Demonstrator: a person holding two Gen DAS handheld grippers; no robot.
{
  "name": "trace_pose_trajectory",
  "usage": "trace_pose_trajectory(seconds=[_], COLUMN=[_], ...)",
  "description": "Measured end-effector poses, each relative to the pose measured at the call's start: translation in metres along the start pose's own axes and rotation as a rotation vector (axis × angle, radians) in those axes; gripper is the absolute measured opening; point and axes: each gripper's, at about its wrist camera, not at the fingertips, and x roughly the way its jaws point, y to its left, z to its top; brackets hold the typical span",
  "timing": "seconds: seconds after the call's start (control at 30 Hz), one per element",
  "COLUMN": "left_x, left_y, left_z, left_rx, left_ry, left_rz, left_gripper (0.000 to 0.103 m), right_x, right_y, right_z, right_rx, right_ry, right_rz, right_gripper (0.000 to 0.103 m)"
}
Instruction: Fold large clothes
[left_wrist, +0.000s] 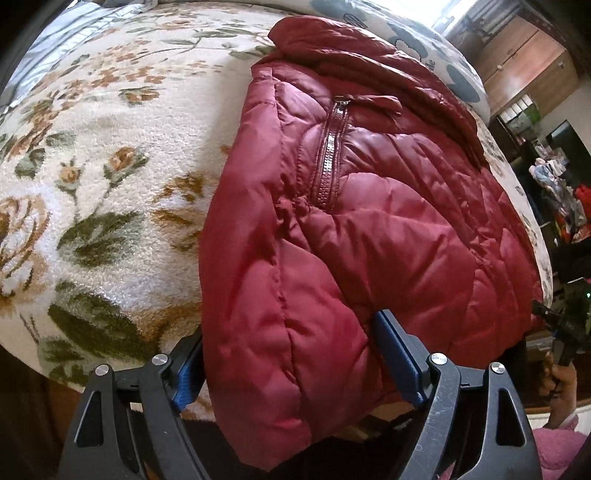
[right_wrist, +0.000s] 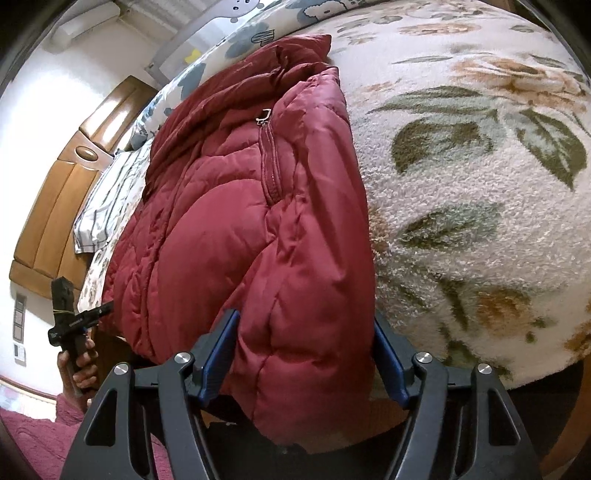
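While the red jacket (left_wrist: 351, 221) runs lengthwise away from me across the bed (left_wrist: 92, 166), its near hem overhangs the bed's near edge. My left gripper (left_wrist: 291, 354) and right gripper (right_wrist: 306, 354) each stand apart astride a hem corner; whether the pads press, I cannot tell.

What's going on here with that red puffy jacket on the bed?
A person is folding a red quilted jacket on a bed covered by a floral blanket. It already lies doubled over, its near end hanging off the bed's edge. The left hand-held gripper straddles one corner of that end and the right hand-held gripper the other, each with padded fabric between its blue fingers. Whether they are pinching it firmly is hard to tell.
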Motion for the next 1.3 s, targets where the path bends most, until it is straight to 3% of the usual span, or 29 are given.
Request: trace_pose_trajectory(seconds=[0.1, 0.17, 0.23, 0.33, 0.5, 0.83, 1.3], left_x=[0.002, 0.002, 0.001, -0.006, -0.027, -0.086, -0.097], left_y=[-0.003, -0.008, -0.012, -0.021, -0.036, -0.063, -0.085], left_z=[0.000, -0.001, -0.002, -0.001, 0.006, 0.023, 0.077], left_rx=[0.007, 0.022, 0.038, 0.068, 0.099, 0.141, 0.182], left_ry=[0.003, 0.003, 0.003, -0.022, -0.088, -0.293, -0.398], left_rz=[-0.006, -0.027, -0.060, -0.059, -0.055, -0.072, 0.017], left_gripper=[0.080, 0.065, 0.037, 0.022, 0.017, 0.016, 0.016], right_x=[0.001, 0.001, 0.001, -0.003, -0.022, -0.053, -0.049], right_y=[0.003, 0.007, 0.011, 0.016, 0.031, 0.059, 0.071], right_z=[-0.001, -0.001, -0.001, 0.000, 0.009, 0.041, 0.109], right_rx=[-0.022, -0.036, -0.047, -0.057, -0.088, -0.154, -0.165], right_ry=[0.003, 0.004, 0.001, -0.013, -0.083, -0.266, -0.383], right_rz=[0.009, 0.014, 0.026, 0.037, 0.076, 0.144, 0.103], right_gripper=[0.057, 0.048, 0.037, 0.029, 0.024, 0.023, 0.023])
